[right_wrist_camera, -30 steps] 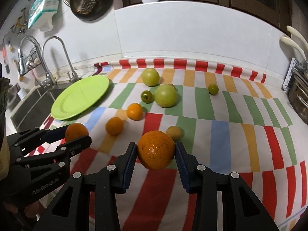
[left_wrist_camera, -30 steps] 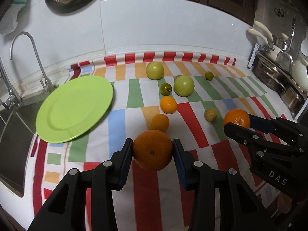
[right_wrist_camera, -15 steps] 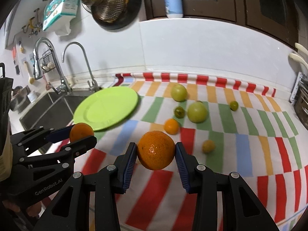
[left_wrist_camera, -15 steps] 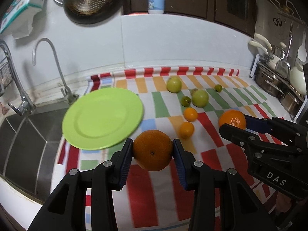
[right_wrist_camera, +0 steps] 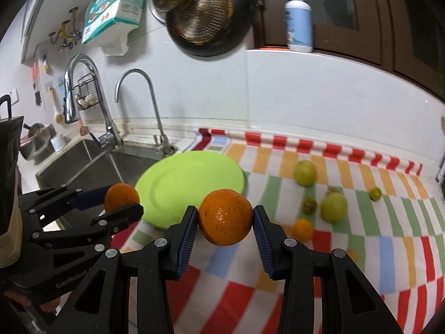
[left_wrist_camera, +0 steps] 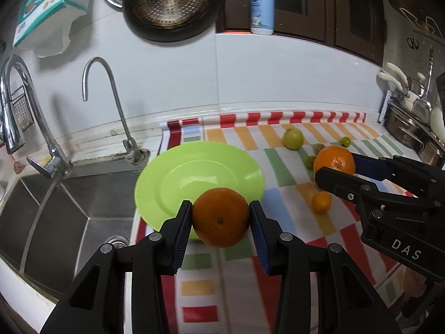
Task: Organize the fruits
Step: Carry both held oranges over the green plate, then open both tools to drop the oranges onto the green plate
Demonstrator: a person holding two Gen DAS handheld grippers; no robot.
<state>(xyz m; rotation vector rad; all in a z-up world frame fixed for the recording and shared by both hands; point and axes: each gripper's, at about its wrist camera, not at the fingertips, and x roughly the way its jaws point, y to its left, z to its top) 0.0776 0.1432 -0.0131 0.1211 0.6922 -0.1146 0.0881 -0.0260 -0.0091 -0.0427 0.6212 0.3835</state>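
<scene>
Right gripper (right_wrist_camera: 225,220): black, blue-padded fingers clamped on a large orange (right_wrist_camera: 225,217), held above the cloth.
Left gripper (right_wrist_camera: 122,201): enters from the left edge, pinching a second orange (right_wrist_camera: 121,196) beside the plate's near-left rim.
Plate (right_wrist_camera: 178,183): lime green, bare, lying at the cloth's left end, next to the sink (right_wrist_camera: 83,164).
Cloth (right_wrist_camera: 375,250): checked in red, orange, green and blue on white, covering the counter.
Loose fruit on cloth, right of the plate: two pale green fruits (right_wrist_camera: 305,173) (right_wrist_camera: 333,207), two small dark green ones (right_wrist_camera: 309,205) (right_wrist_camera: 375,194), one small orange (right_wrist_camera: 302,229).
Behind the sink: two curved taps (right_wrist_camera: 83,89).
Wall: hanging pan (right_wrist_camera: 208,19), tissue box (right_wrist_camera: 116,8), pump bottle (right_wrist_camera: 299,19).
</scene>
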